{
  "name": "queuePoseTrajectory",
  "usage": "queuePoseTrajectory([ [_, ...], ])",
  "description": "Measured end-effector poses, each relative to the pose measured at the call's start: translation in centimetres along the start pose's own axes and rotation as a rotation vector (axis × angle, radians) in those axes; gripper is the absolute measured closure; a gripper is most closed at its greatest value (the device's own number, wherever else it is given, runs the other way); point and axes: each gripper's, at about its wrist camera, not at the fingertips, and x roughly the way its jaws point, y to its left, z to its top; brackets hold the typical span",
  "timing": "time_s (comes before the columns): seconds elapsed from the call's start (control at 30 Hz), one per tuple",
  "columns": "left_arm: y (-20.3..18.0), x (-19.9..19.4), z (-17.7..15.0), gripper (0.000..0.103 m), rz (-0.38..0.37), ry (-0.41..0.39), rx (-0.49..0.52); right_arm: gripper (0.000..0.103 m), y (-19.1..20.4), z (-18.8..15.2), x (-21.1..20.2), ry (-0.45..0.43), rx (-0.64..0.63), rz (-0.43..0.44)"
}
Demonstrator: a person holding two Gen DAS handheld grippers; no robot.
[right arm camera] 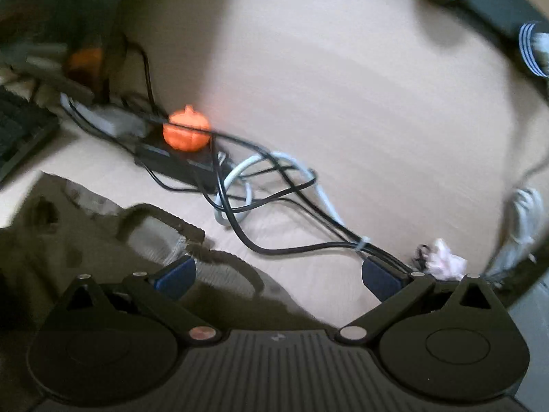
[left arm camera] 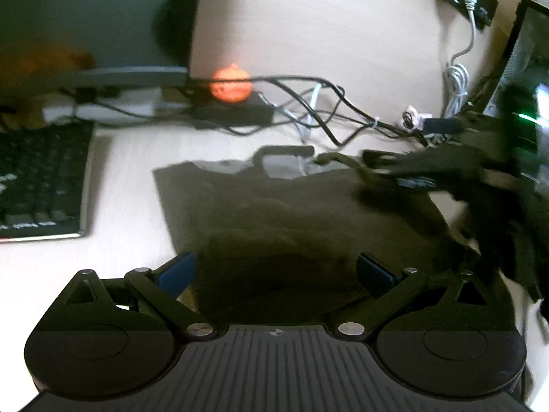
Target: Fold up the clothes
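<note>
A dark olive garment (left arm camera: pixel 288 213) lies flat on the pale desk, its collar end with a grey inner lining toward the cables. My left gripper (left arm camera: pixel 276 269) hovers open over its near edge, blue pads (left arm camera: pixel 178 271) wide apart with only cloth beneath. In the left wrist view my right gripper (left arm camera: pixel 346 163) reaches in blurred from the right over the garment's far right corner; its state there is unclear. In the right wrist view the garment (right arm camera: pixel 68 257) fills the lower left. My right gripper (right arm camera: pixel 278 274) is open by the collar (right arm camera: pixel 161 230), with nothing between its fingers.
A black keyboard (left arm camera: pixel 41 182) lies at left. An orange pumpkin-shaped object (left arm camera: pixel 230 84) sits on a black box among tangled black and white cables (right arm camera: pixel 267 189) behind the garment. A computer case (left arm camera: pixel 521 79) stands at right. A pink crumpled scrap (right arm camera: pixel 446 257) lies by the cables.
</note>
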Motion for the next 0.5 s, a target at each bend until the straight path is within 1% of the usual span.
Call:
queuePoseTrajectory([
  [0.03,-0.1,-0.5,-0.2,0.001,0.013,-0.008,0.007,0.0,0.4,0.4,1.4,0.03,-0.012,-0.003],
  [0.13,-0.3,-1.2,-0.9,0.001,0.044,0.002,0.032,0.0,1.0,0.5,4.4,0.079,-0.019,-0.044],
  [0.2,-0.1,-1.5,-1.5,0.001,0.064,0.014,0.043,0.0,0.7,0.8,5.0,0.087,0.016,-0.045],
  [0.3,0.4,-1.6,-2.1,0.001,0.073,0.04,0.026,0.0,-0.3,0.6,5.1,0.091,0.084,-0.026],
  [0.33,0.4,-1.6,-2.2,0.001,0.076,0.045,0.026,0.0,-0.8,0.5,4.6,0.081,0.112,-0.038],
  [0.43,0.4,-1.5,-2.5,0.001,0.084,0.059,0.024,0.0,-2.8,-0.1,0.2,-0.037,0.203,-0.065],
  [0.47,0.4,-1.4,-2.4,0.001,0.085,0.062,0.026,0.0,-3.6,-0.5,-1.6,-0.077,0.234,-0.051],
  [0.5,0.3,-1.4,-2.3,0.001,0.086,0.064,0.029,0.0,-4.1,-1.0,-3.0,-0.085,0.257,-0.008],
])
